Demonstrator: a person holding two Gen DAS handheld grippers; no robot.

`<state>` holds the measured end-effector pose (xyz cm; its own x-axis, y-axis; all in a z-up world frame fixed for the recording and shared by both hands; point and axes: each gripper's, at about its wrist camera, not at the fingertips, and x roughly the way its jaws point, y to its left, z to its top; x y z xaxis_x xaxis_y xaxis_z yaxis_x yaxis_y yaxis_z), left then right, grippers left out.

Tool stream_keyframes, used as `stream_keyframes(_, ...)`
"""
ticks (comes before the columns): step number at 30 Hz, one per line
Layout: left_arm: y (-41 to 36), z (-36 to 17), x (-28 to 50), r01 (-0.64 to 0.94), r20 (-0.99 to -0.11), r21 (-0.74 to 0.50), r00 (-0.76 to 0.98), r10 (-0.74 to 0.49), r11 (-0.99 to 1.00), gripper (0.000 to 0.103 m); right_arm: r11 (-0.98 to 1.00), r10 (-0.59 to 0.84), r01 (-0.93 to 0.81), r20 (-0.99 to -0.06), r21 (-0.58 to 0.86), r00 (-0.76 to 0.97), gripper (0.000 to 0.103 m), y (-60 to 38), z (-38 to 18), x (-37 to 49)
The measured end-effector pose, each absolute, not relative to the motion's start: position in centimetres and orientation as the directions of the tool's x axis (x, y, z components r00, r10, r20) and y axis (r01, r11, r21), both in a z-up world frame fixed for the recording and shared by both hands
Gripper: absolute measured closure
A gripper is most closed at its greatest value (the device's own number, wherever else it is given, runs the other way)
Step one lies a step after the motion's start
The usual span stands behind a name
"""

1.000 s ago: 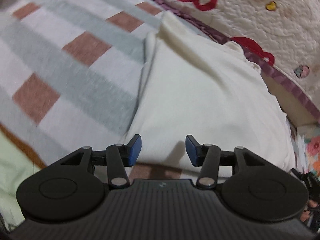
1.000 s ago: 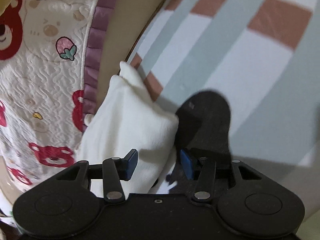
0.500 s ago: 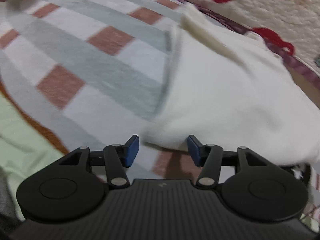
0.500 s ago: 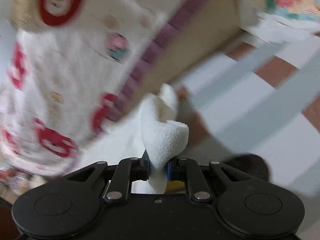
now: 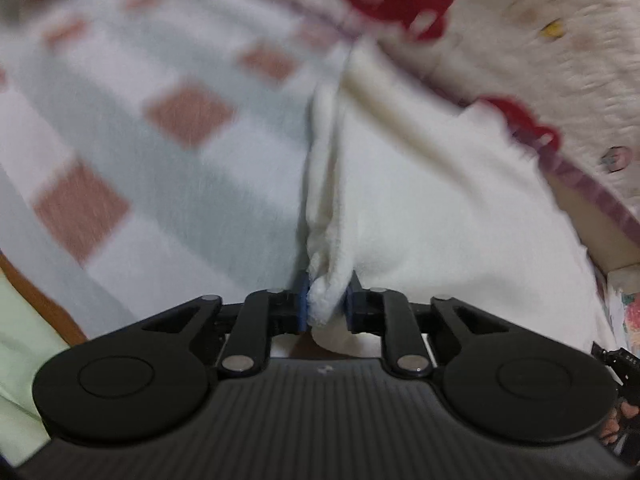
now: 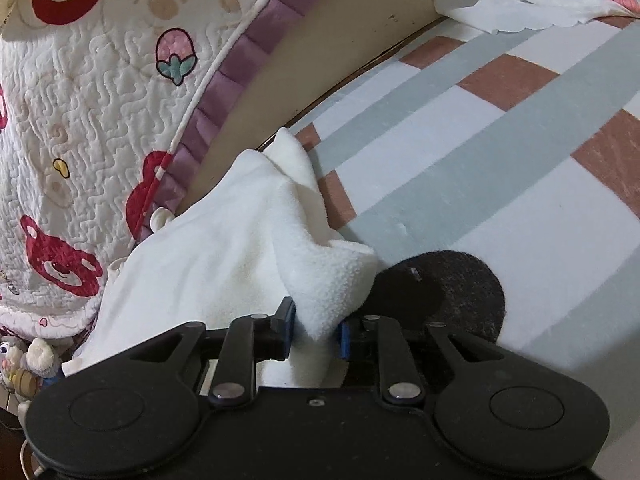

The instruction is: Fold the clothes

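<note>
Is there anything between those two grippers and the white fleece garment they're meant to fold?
Nothing visible. The left gripper and the right gripper are each shut directly on an edge of the white fleece garment, which lies on the checked blanket.

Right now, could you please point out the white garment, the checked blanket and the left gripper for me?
white garment (image 6: 224,252): right wrist view, on its flat fleece middle.
checked blanket (image 6: 460,184): right wrist view, on a grey stripe.
left gripper (image 5: 326,310): left wrist view, midway between its fingertips.

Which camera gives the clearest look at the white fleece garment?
The right wrist view: the white fleece garment is sharp, its corner between the right gripper fingers. The left wrist view shows it blurred, pinched by the left gripper.
</note>
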<state>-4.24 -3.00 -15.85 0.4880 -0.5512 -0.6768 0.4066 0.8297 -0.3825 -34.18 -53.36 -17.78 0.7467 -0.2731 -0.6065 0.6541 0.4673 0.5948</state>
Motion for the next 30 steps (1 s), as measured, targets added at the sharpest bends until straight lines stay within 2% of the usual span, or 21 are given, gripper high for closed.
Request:
stream_keyframes(2,-2.1,-13.6,-6.3,0.438,-0.64,-0.313,0.559,-0.528,0.843,0.092,0.487,-0.276,0.655,-0.609,0.578,0.743,0.079,-53.4,-17.7,-34.1)
stream_keyframes(6,-2.6,-15.2,-7.0,0.424,-0.728,-0.222,0.527,-0.438,0.878,0.093,0.527,-0.293,0.664,-0.62,0.531,0.728,0.076,-53.3,-17.3,-34.1)
stream_keyframes(9,-2.7,-15.5,-6.3,0.422,-0.747,-0.205,0.515,-0.419,0.883,0.093,0.555,-0.324,0.67,-0.614,0.492,0.72,0.076,-52.9,-16.9,-34.1)
stream_keyframes(10,-2.4,-15.0,-6.3,0.421,-0.734,-0.211,0.528,-0.427,0.882,0.093,0.588,-0.363,0.661,-0.578,0.467,0.731,0.083,-51.9,-15.7,-34.0)
stream_keyframes(13,-2.4,-14.4,-6.3,0.429,-0.723,-0.167,0.559,-0.406,0.888,0.093,0.735,-0.423,0.592,-0.459,0.33,0.781,0.087,-48.8,-10.6,-33.3)
stream_keyframes(16,-2.2,-15.0,-5.8,0.427,-0.743,-0.187,0.528,-0.412,0.885,0.093,0.78,-0.443,0.576,-0.435,0.244,0.784,0.087,-49.1,-7.9,-33.1)
stream_keyframes(18,-2.1,-15.0,-5.9,0.436,-0.741,-0.215,0.51,-0.436,0.874,0.093,0.749,-0.469,0.62,-0.474,0.233,0.745,0.087,-50.5,-9.2,-33.1)
stream_keyframes(22,-2.2,-15.2,-6.2,0.419,-0.756,-0.129,0.545,-0.363,0.899,0.097,0.635,-0.427,0.703,-0.614,0.32,0.665,0.086,-52.6,-13.3,-33.7)
stream_keyframes(23,-2.0,-15.2,-6.1,0.402,-0.76,-0.105,0.557,-0.334,0.91,0.102,0.608,-0.425,0.716,-0.621,0.343,0.659,0.085,-52.9,-13.8,-34.1)
stream_keyframes(26,-1.0,-14.7,-5.5,0.349,-0.757,-0.058,0.595,-0.269,0.935,0.103,0.552,-0.425,0.739,-0.632,0.387,0.648,0.083,-53.5,-14.6,-35.1)
stream_keyframes(28,0.0,-14.4,-4.9,0.34,-0.752,-0.15,0.57,-0.331,0.928,0.103,0.549,-0.431,0.74,-0.627,0.389,0.649,0.081,-53.6,-14.3,-35.3)
stream_keyframes(30,0.7,-14.2,-4.3,0.34,-0.742,-0.244,0.537,-0.401,0.908,0.1,0.585,-0.466,0.753,-0.635,0.302,0.617,0.079,-53.0,-14.0,-34.7)
